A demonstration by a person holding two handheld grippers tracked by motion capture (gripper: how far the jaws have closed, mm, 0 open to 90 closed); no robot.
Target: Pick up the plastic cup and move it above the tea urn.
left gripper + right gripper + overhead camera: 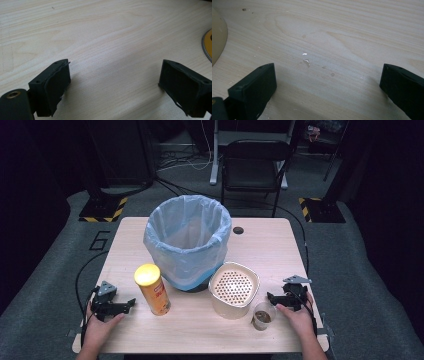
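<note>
**Claws open, nothing held**

Left claw [131, 302] and right claw [270, 296] both spread wide, resting on the pale wooden bench [270, 250], pointing inward. Yellow-lidded can [152, 295] upright (long axis vertical) just beside left claw; small cup [263, 315] near right. Crumbs visible from right gripper view. Dark room, grey floor.

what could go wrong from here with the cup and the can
The cup stands close to the right gripper and has something brown in it; a clumsy approach could tip it and spill. The can is tall and narrow, so a nudge from the left gripper might topple it. The strainer sits tight beside the cup, leaving little room for the jaws.
</note>
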